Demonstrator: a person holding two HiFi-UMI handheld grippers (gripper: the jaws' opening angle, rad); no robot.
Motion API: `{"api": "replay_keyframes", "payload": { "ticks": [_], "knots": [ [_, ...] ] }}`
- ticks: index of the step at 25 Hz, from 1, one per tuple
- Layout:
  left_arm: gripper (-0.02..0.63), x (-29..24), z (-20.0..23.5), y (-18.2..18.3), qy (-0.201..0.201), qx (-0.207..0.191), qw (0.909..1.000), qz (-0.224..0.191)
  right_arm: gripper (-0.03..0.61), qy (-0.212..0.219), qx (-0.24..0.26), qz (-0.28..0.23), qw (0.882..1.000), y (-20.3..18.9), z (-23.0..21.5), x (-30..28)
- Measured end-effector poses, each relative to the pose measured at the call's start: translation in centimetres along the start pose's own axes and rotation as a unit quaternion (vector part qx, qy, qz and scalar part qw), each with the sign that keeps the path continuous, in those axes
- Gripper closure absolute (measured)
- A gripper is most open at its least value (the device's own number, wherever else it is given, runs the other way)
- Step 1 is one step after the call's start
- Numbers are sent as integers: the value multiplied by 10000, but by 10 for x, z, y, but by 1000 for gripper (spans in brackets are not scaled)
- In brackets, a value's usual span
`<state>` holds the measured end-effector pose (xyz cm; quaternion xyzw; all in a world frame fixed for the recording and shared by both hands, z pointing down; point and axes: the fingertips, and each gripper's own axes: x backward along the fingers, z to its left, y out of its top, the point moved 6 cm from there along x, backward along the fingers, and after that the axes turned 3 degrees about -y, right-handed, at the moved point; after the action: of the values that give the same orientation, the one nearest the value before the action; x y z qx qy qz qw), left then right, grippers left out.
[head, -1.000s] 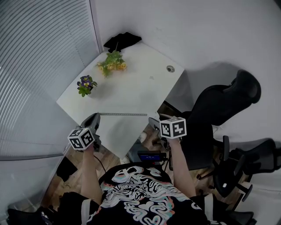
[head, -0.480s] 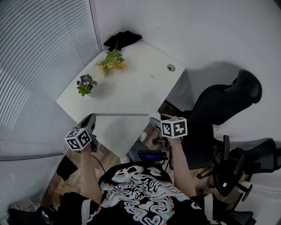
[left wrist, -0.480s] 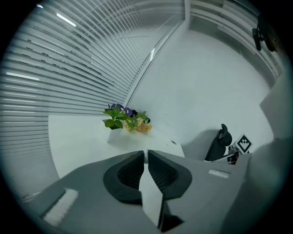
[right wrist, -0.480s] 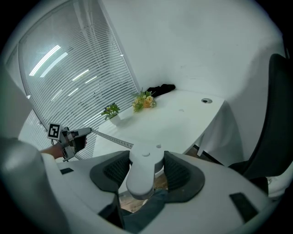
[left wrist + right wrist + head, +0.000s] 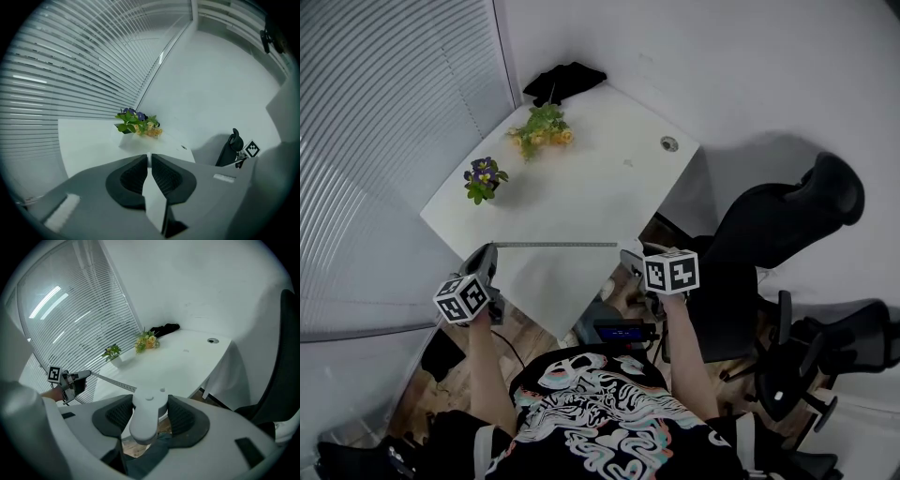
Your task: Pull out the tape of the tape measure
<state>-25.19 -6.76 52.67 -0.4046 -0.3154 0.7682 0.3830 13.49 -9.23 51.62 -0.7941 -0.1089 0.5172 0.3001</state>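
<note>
The white tape measure case [image 5: 146, 420] sits between the jaws of my right gripper [image 5: 150, 401], which is shut on it just off the table's near corner [image 5: 630, 265]. From the case, the thin tape [image 5: 558, 245] runs straight along the table's near edge to my left gripper [image 5: 487, 262]. In the right gripper view the tape [image 5: 110, 379] reaches the left gripper [image 5: 75, 380] at the far left. My left gripper [image 5: 149, 157] is shut on the tape's end, seen edge-on as a white strip [image 5: 154, 201] between the pads.
The white table [image 5: 581, 197] holds a small purple flower pot [image 5: 483, 180], a yellow-and-green flower bunch [image 5: 542, 131], a black cloth [image 5: 565, 84] at the far corner and a cable grommet [image 5: 668, 143]. Window blinds [image 5: 384, 141] stand at the left. Black office chairs [image 5: 778, 220] stand at the right.
My left gripper has drifted left and a little lower along the table's edge, drawing the tape out slightly longer. The right gripper and the case have kept still.
</note>
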Motion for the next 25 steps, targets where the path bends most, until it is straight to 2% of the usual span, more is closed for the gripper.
{"api": "replay_keyframes", "payload": {
  "ticks": [10, 18, 25],
  "knots": [
    [581, -20, -7, -5, -164, -102, 9993, 311, 341, 156, 20, 274, 9995, 2, -6, -22],
    [581, -28, 3, -17, -89, 76, 9988, 479, 341, 172, 38, 390, 9991, 6, -13, -35],
    [581, -35, 11, -17, 2, 51, 9982, 591, 341, 203, 112, 494, 9985, 10, -13, -47]
  ]
}}
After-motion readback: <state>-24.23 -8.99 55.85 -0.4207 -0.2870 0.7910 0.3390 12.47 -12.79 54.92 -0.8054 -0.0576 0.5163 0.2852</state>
